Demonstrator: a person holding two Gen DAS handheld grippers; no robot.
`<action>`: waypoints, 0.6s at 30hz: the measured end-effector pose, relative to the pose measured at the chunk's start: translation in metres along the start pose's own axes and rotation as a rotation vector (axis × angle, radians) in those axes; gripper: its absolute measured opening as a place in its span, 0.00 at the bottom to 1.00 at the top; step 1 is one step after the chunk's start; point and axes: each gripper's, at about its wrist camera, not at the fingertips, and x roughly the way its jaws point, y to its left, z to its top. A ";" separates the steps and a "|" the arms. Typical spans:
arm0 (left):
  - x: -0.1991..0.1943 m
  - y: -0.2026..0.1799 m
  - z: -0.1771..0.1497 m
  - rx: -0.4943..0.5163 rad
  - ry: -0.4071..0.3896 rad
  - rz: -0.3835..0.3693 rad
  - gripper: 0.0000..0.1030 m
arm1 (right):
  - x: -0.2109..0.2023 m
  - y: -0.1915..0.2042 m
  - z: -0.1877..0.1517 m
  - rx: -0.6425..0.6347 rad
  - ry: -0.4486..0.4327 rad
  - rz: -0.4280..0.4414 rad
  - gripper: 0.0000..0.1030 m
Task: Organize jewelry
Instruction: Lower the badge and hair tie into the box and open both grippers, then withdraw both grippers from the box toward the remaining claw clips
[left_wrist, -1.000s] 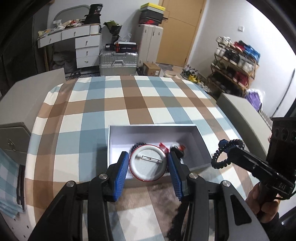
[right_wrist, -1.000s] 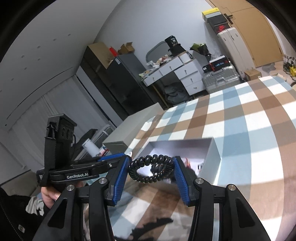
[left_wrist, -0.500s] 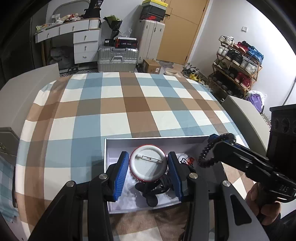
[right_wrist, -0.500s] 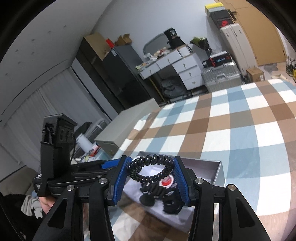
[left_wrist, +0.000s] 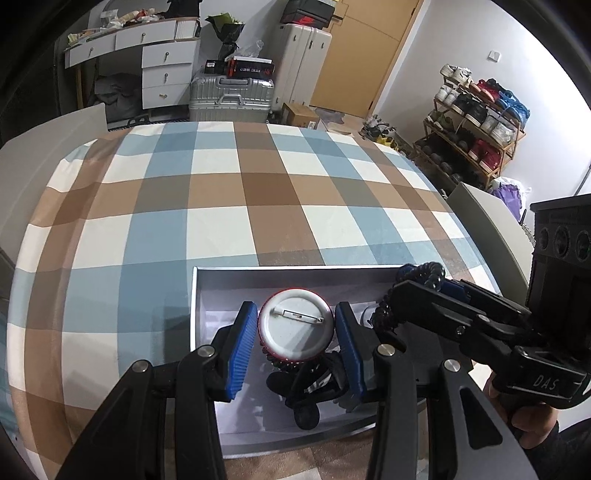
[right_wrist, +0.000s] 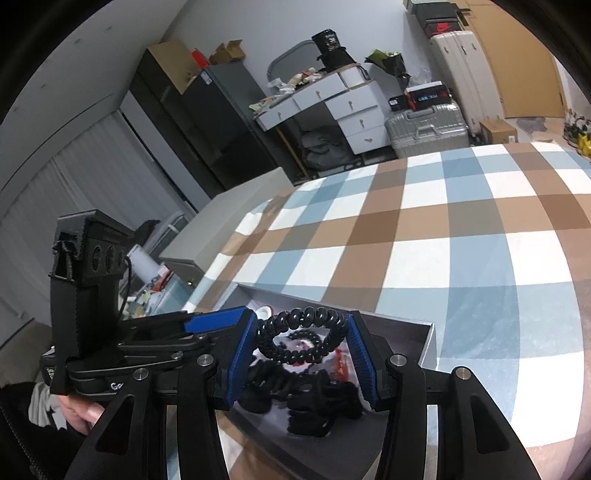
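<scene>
Both grippers hang above the open grey box (left_wrist: 195, 295) — the left gripper (left_wrist: 295, 343) clamps a round pin badge (left_wrist: 293, 328) by its rim, the right gripper (right_wrist: 303, 347) pinches a black spiral hair tie (right_wrist: 303, 336). Each item sits directly over the box interior, so release looks like the next move.

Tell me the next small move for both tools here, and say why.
Probably open both tools and let go. The left tool holds the round pin badge and the right tool holds the black spiral hair tie, and both hang over the open white box, where other dark accessories already lie, so each piece should drop inside.
</scene>
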 end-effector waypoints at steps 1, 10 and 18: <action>0.001 0.000 0.000 0.001 0.001 -0.002 0.36 | 0.001 0.000 0.000 -0.004 0.004 0.004 0.48; 0.002 0.001 0.002 -0.016 0.021 -0.043 0.48 | -0.010 -0.003 0.002 0.031 -0.036 0.008 0.65; -0.015 -0.002 -0.003 -0.008 -0.020 -0.029 0.57 | -0.029 0.001 0.001 0.045 -0.073 0.000 0.69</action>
